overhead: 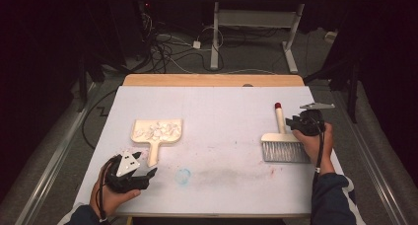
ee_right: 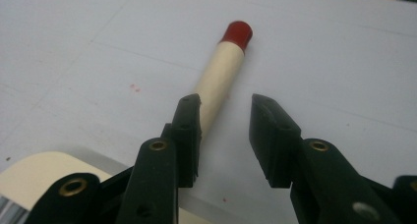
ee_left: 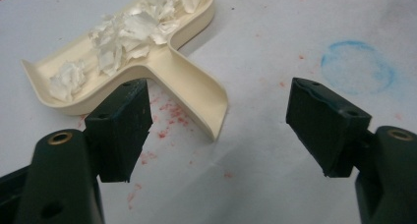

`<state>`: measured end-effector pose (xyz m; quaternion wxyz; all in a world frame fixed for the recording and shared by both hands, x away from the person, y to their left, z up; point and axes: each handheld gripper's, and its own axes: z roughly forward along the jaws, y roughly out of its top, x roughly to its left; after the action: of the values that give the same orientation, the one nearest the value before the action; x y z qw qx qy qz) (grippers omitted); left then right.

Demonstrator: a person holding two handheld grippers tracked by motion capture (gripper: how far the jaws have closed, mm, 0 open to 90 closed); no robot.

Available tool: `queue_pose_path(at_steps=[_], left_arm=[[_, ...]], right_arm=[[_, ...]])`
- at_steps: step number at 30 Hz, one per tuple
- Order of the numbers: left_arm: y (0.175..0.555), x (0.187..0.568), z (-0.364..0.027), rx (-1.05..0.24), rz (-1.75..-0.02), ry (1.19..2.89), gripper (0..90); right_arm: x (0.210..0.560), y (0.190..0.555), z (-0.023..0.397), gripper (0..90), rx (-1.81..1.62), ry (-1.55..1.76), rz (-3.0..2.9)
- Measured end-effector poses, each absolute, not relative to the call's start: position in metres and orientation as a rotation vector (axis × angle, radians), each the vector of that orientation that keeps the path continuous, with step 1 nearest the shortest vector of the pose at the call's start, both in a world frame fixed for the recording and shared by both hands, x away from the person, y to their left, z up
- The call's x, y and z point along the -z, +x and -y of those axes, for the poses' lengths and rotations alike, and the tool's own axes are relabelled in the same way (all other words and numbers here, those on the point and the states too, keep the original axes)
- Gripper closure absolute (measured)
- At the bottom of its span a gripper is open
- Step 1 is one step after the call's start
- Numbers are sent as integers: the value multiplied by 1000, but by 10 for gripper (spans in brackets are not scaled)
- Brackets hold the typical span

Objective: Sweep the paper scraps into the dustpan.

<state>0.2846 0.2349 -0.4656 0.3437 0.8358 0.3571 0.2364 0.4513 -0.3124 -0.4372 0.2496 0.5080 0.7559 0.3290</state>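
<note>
A cream dustpan (overhead: 167, 137) lies left of centre on the white board (overhead: 222, 106) with white paper scraps (overhead: 158, 130) in its tray. My left gripper (overhead: 152, 172) sits low just beside the end of its handle. In the left gripper view the dustpan (ee_left: 167, 69) and the scraps (ee_left: 123, 32) lie ahead of my left gripper (ee_left: 221, 106), whose jaws stand wide apart and open. At the right, a brush (overhead: 282, 136) with a red-tipped cream handle lies flat. My right gripper (overhead: 294, 122) is at that handle (ee_right: 221, 71), and my right gripper (ee_right: 226, 106) has its jaws slightly apart, the handle running under the left jaw.
A blue ring stain (overhead: 183, 175) and red specks mark the board between the two hands. The wooden table edge (overhead: 212, 80) runs along the back. Beyond it are desk legs (overhead: 215, 37) and loose cables (overhead: 167, 52) on the floor.
</note>
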Motion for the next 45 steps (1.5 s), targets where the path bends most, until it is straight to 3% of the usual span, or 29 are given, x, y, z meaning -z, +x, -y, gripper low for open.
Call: queue_pose_path(at_steps=[18,32,45], left_arm=[[285,467,-232,-624,-902,2199,239],[287,469,-232,-615,-873,2208,239],[285,469,-230,-624,-833,2219,206]], right_arm=[[412,434,286,422,-1039,1209,-2051],[392,415,257,330,-1136,1083,-2043],[385,404,242,190,-1171,1030,-2014]])
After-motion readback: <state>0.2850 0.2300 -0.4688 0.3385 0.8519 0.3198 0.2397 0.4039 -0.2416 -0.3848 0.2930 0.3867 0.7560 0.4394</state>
